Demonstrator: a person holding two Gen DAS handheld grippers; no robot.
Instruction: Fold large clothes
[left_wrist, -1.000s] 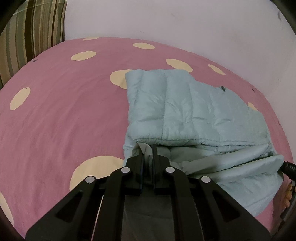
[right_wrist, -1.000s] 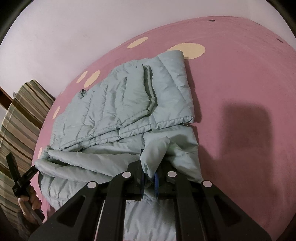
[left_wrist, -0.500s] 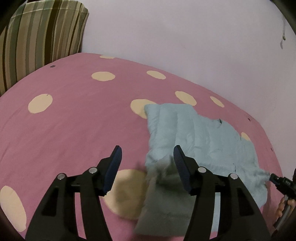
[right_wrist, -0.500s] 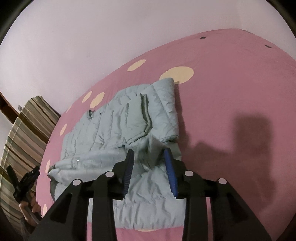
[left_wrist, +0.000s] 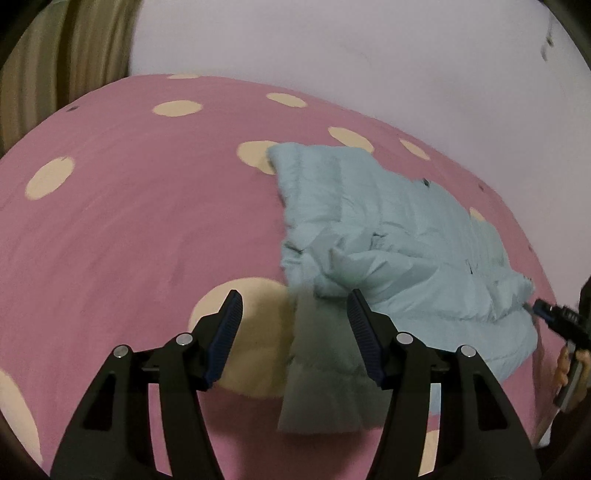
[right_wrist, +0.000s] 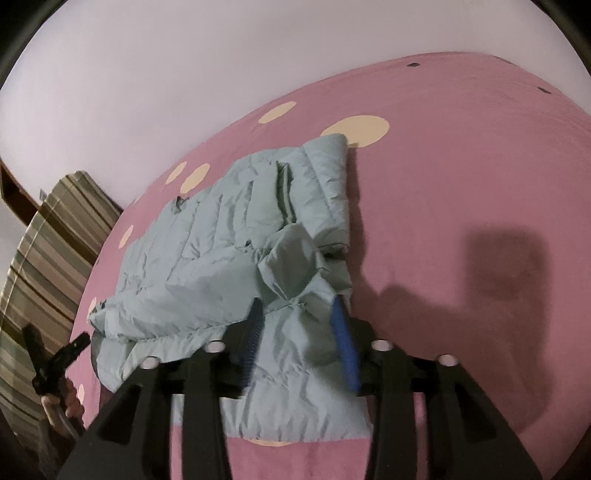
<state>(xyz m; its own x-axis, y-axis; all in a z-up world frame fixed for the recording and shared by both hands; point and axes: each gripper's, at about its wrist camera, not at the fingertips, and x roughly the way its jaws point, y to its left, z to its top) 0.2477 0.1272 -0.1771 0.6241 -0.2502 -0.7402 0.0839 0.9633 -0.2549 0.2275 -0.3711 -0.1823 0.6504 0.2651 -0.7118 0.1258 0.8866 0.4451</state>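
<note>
A pale blue-green puffer jacket (left_wrist: 388, 229) lies folded on the pink bed, its near flap rumpled on top. My left gripper (left_wrist: 294, 306) stands open above the jacket's near left corner, and its pads touch nothing. In the right wrist view the jacket (right_wrist: 221, 258) fills the middle. My right gripper (right_wrist: 297, 306) hangs over the near right part with its jaws opening. Fabric shows between the fingers, but the blue pads (right_wrist: 343, 343) do not press on it.
The bed has a pink sheet with cream dots (left_wrist: 129, 221) and meets a white wall (left_wrist: 369, 55) behind. A striped cushion (right_wrist: 44, 266) stands at the bed's left end. A hand (right_wrist: 70, 402) holds the other gripper at the left edge.
Both grippers were shut on the jacket's near edge; both have let go, opened and drawn back a little. The released flap has dropped onto the jacket.
</note>
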